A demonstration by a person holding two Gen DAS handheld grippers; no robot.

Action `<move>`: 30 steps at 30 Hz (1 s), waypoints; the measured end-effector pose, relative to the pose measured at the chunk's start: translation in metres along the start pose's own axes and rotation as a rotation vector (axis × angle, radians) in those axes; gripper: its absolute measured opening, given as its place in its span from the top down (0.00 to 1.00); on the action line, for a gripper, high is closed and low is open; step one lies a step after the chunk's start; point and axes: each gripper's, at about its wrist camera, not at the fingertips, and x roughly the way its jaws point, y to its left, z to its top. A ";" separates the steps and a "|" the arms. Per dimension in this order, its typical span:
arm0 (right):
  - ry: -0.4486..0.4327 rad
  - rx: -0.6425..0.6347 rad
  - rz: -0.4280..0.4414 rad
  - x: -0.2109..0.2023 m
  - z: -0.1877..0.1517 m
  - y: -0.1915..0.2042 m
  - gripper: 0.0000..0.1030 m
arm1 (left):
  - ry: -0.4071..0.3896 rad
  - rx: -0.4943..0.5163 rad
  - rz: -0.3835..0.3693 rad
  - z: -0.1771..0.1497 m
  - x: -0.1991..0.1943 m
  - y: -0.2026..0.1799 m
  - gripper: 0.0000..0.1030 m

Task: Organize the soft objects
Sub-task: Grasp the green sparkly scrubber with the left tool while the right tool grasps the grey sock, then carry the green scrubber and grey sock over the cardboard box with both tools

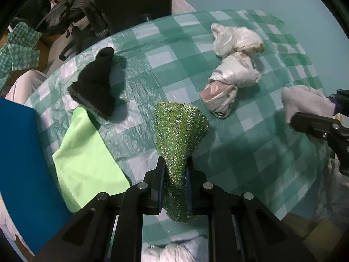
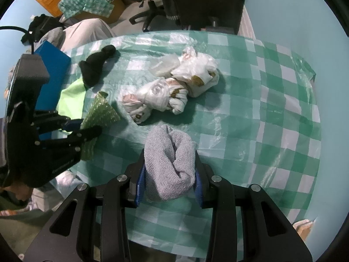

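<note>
- Left tool (image 1: 175,172) clamps the green scourer (image 1: 180,131) – its lower end hidden between the fingers.
- Right tool (image 2: 169,170), level over the surface (image 2: 272,113), grips the grey towel (image 2: 170,161) – its underside unseen.

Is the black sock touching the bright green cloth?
Cannot tell. In the left wrist view the black knitted sock meets the flat lime-green cloth edge to edge; overlap or contact is unclear.

No legible text, labels or numbers anywhere.
</note>
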 end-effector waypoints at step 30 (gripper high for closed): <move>-0.093 -0.096 0.010 -0.067 0.015 0.071 0.66 | -0.165 -0.130 0.019 -0.046 -0.110 0.056 0.85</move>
